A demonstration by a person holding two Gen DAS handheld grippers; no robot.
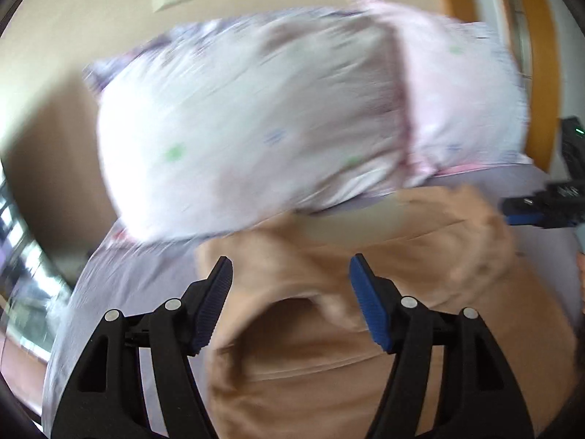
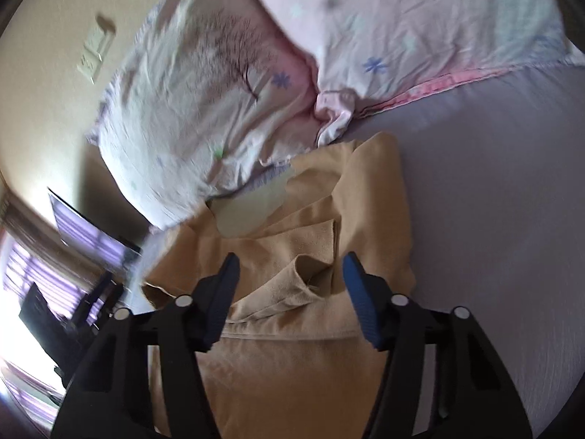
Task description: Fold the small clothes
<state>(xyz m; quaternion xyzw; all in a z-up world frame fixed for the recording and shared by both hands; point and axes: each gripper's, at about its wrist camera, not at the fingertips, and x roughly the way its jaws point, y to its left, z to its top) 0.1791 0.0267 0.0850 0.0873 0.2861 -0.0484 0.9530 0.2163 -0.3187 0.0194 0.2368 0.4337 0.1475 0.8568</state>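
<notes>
While the tan garment (image 2: pixel 314 226) lies rumpled, each hand-held gripper, left (image 1: pixel 290 274) and right (image 2: pixel 290 270), gapes wide, gripping nothing.

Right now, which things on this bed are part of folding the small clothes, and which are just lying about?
Part of the job:
tan cloth garment
left gripper, open
right gripper, open

Lying about:
white patterned pillow
pink flower-print pillow
grey-lilac bed sheet
</notes>
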